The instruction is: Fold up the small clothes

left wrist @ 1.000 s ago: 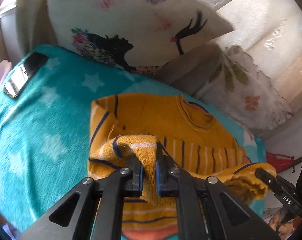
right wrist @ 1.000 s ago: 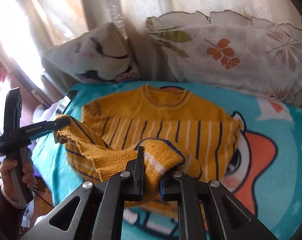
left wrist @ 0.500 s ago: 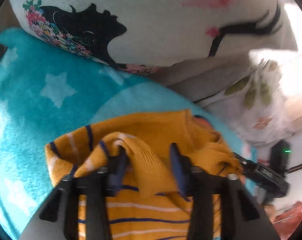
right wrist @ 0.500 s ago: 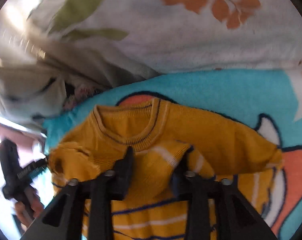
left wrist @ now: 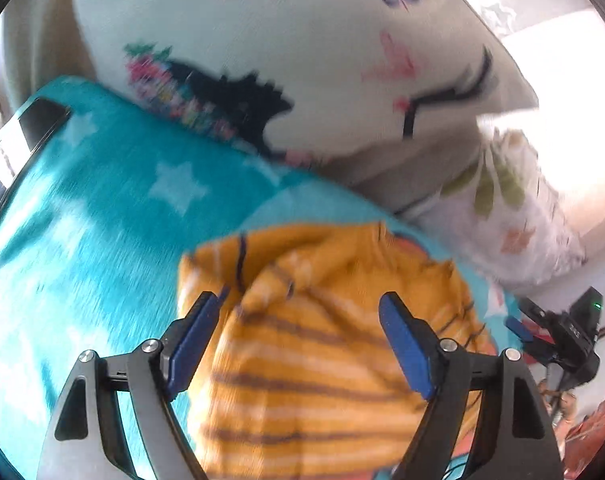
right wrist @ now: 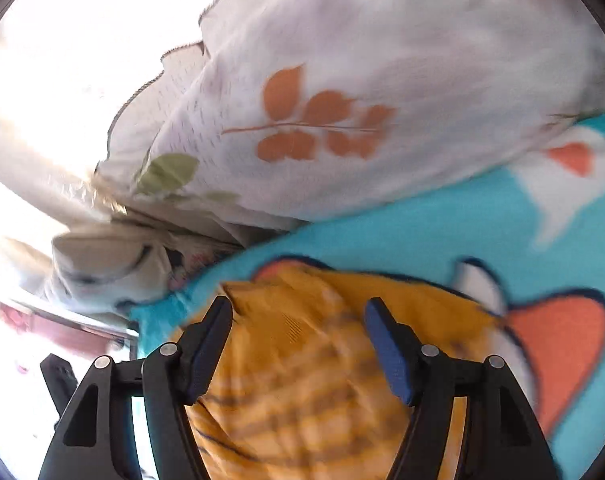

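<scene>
The left gripper was found with its blue-padded fingers spread wide and nothing grasped between them. The right gripper was likewise found released, its blue pads set well apart over the garment. No contact between pads and cloth could be confirmed, as both views were blurred.

The mustard-yellow knitted sweater with dark and white stripes was observed lying on the bed directly beneath both grippers, bunched into folds at its far edge; in the right wrist view it was seen covering part of an orange cartoon figure printed on the bedding.

The sweater was supported by a teal fleece blanket with white stars. A dark flat phone was noted at the blanket's far left edge. Beyond the sweater, a white pillow printed with a black silhouette and butterflies was recorded leaning at the far side, and a white pillow with orange and green leaf prints was recorded to its right, touching the blanket. The right gripper was also visible at the right margin of the left wrist view.
</scene>
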A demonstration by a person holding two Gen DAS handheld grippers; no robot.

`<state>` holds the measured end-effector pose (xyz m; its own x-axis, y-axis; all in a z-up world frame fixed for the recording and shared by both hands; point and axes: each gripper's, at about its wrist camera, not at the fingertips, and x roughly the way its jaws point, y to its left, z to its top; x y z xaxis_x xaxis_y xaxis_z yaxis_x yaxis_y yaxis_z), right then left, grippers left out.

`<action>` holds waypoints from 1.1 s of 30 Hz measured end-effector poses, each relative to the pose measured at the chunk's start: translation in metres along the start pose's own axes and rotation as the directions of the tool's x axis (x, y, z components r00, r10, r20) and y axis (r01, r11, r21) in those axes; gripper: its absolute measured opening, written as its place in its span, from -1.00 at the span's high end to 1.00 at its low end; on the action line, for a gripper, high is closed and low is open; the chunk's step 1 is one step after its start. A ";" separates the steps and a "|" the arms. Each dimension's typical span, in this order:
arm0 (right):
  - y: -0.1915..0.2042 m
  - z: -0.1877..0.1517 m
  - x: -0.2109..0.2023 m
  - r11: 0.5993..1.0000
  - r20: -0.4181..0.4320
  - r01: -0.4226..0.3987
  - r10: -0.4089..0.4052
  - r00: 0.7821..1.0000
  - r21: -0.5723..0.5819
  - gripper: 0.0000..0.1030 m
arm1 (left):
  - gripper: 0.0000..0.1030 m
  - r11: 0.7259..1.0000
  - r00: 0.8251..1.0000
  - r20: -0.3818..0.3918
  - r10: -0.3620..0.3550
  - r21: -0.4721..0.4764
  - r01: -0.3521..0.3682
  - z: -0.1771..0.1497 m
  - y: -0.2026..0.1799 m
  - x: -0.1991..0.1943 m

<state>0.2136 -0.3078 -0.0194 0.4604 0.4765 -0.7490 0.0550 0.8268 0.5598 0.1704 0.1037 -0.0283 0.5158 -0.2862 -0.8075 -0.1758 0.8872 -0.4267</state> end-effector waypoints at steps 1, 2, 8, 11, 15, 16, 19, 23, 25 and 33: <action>-0.008 -0.008 -0.012 1.000 -0.003 0.023 -0.023 1.000 -0.014 -0.42 | -0.57 1.000 1.000 -0.010 0.003 -0.001 -0.003 -0.008 0.003 -0.004; -0.018 -0.022 -0.026 0.999 -0.008 0.045 -0.045 0.999 -0.023 -0.42 | -0.57 1.000 1.000 -0.024 0.009 -0.005 -0.009 -0.018 0.005 -0.006; -0.067 -0.105 -0.071 0.998 -0.060 0.057 -0.058 0.997 -0.015 -0.42 | -0.57 0.998 0.995 -0.087 0.048 -0.033 -0.051 -0.071 0.012 -0.020; -0.061 -0.138 -0.062 0.995 -0.087 0.050 -0.058 0.995 -0.090 -0.35 | -0.57 0.997 0.993 -0.107 0.046 -0.062 -0.053 -0.089 0.012 -0.020; -0.053 -0.149 -0.037 0.979 -0.090 0.080 -0.098 0.991 -0.185 0.71 | -0.57 0.997 0.991 -0.120 0.056 -0.055 -0.063 -0.105 0.004 -0.026; -0.055 -0.147 -0.033 0.983 -0.101 0.063 -0.081 0.992 -0.170 0.88 | -0.57 0.997 0.992 -0.114 0.059 -0.049 -0.065 -0.107 0.001 -0.030; -0.068 -0.140 -0.042 0.997 -0.075 0.004 -0.010 0.997 -0.076 0.89 | -0.57 0.997 0.996 -0.064 0.064 -0.037 -0.066 -0.112 -0.003 -0.049; -0.115 -0.135 -0.063 0.996 -0.048 0.069 -0.067 0.997 0.057 0.92 | -0.58 0.993 0.995 -0.033 0.097 -0.061 -0.099 -0.119 0.006 -0.063; -0.130 -0.132 -0.063 0.977 -0.064 0.209 -0.206 0.976 0.044 0.86 | -0.58 0.991 0.994 -0.031 0.102 -0.086 -0.105 -0.125 0.012 -0.069; -0.075 -0.127 -0.082 0.983 0.053 0.167 -0.164 0.985 -0.071 0.57 | -0.57 0.978 0.987 -0.024 0.160 -0.133 -0.162 -0.152 0.031 -0.090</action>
<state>0.0596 -0.3710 -0.0448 0.4915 0.3180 -0.8107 0.0686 0.9139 0.4000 -0.0089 0.1018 -0.0308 0.4606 -0.1495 -0.8749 -0.3667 0.8656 -0.3410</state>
